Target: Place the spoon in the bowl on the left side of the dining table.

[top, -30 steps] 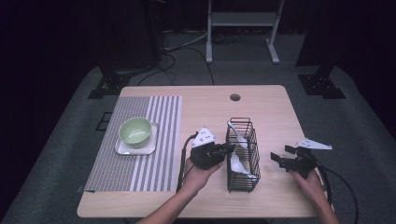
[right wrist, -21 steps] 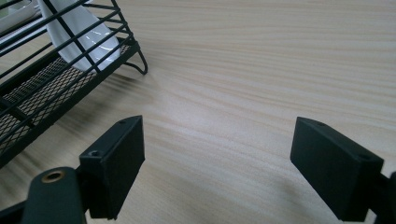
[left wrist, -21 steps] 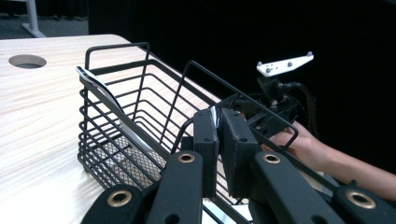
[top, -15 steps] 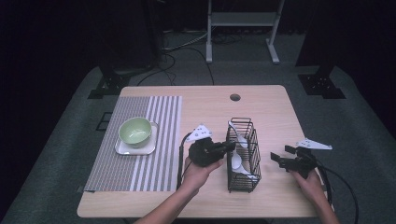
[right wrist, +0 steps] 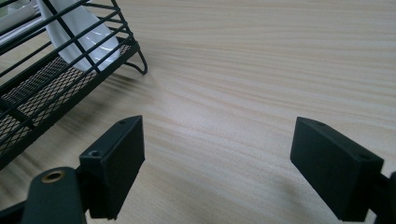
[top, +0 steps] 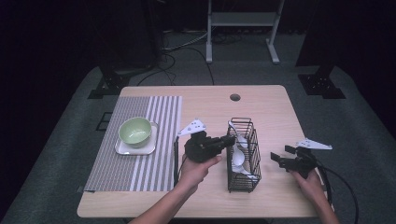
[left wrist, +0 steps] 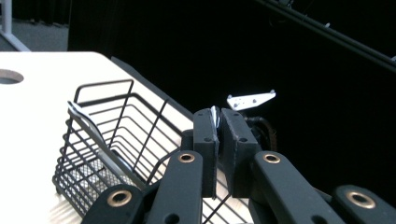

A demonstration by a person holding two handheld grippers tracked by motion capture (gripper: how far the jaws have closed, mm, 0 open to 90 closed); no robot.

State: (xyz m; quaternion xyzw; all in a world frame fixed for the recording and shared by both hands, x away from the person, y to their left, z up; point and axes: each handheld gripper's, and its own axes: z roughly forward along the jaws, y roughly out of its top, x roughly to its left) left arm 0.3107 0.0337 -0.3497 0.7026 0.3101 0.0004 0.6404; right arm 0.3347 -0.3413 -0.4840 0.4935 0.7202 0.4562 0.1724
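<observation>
A black wire basket (top: 243,175) stands on the wooden table and holds white spoons (top: 238,158). My left gripper (top: 229,139) reaches over the basket's left rim. In the left gripper view this gripper (left wrist: 218,116) is shut on the thin white handle of a spoon (left wrist: 214,114), just above the basket (left wrist: 107,140). Another spoon handle (left wrist: 88,123) leans inside the basket. My right gripper (top: 280,154) rests to the right of the basket. Seen in its own view, the right gripper (right wrist: 217,154) is open over bare wood, with a spoon bowl (right wrist: 79,32) inside the basket corner (right wrist: 46,93).
A green bowl (top: 135,130) sits on a white square plate (top: 123,148) on a striped grey placemat (top: 140,168) at the left. There is a round cable hole (top: 235,97) at the table's back. A cable (top: 176,158) trails from the left gripper.
My left gripper has risen a little at the basket's left rim, still shut on the spoon handle. The right hand has stayed where it was.
</observation>
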